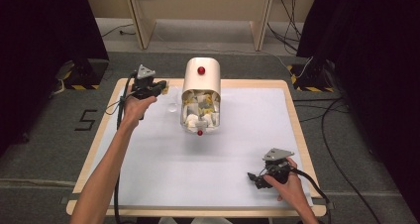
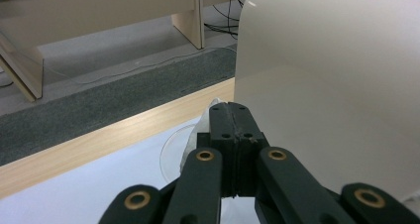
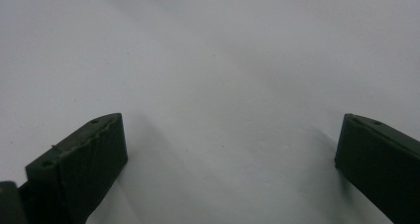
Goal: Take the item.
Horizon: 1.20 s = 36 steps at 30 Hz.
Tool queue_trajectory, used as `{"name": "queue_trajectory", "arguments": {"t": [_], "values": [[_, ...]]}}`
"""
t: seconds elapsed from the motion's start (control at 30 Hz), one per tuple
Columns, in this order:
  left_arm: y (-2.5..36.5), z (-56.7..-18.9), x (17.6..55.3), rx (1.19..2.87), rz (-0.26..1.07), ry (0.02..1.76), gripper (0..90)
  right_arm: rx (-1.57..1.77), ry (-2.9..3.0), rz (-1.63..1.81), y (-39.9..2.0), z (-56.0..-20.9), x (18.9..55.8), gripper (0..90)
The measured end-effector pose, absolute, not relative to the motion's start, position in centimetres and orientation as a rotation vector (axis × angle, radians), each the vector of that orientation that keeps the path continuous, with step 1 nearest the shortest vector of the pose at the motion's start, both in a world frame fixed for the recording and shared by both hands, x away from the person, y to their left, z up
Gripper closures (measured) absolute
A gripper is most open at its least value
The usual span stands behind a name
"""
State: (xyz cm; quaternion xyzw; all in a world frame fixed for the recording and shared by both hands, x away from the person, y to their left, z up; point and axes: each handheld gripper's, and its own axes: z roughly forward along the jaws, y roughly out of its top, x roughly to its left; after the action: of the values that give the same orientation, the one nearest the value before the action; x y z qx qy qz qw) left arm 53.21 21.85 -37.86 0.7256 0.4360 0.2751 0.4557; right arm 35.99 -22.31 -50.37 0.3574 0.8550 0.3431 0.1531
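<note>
The left gripper's (image 2: 233, 122) fingers (image 2: 222, 120) are pressed flat together, and a bit of white, crumpled material (image 2: 214, 105) peeks out just past their tips; whether they actually pinch it I cannot tell. Right beneath those tips sits a small clear round dish (image 2: 171, 149) on the white desk surface (image 2: 74, 199), and close at the gripper's side rises the smooth cream wall of a rounded container (image 2: 322, 85). From above, the left gripper (image 1: 159, 88) hovers at the far left part of the desk (image 1: 237, 174), just beside that cream container (image 1: 201, 80), which lies with its open end towards the person and is stuffed with white and yellow wrapped pieces (image 1: 200, 110); a red knob (image 1: 201, 70) shows on its top and another red knob (image 1: 199, 132) at its mouth. The right gripper's (image 3: 228, 149) fingers (image 3: 79, 164) stand wide apart with nothing between them, only bare white surface below. It (image 1: 260, 177) rests low at the near right corner, well apart from the container, the person's right hand (image 1: 289, 184) wrapped around it.
</note>
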Motion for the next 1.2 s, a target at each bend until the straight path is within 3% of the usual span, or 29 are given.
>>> {"name": "queue_trajectory", "arguments": {"t": [1.2], "values": [[21.0,-41.3,56.7,1.792,0.681,1.138,86.9,1.025,2.452,0.984,-22.3,-50.4,36.0,0.2]]}}
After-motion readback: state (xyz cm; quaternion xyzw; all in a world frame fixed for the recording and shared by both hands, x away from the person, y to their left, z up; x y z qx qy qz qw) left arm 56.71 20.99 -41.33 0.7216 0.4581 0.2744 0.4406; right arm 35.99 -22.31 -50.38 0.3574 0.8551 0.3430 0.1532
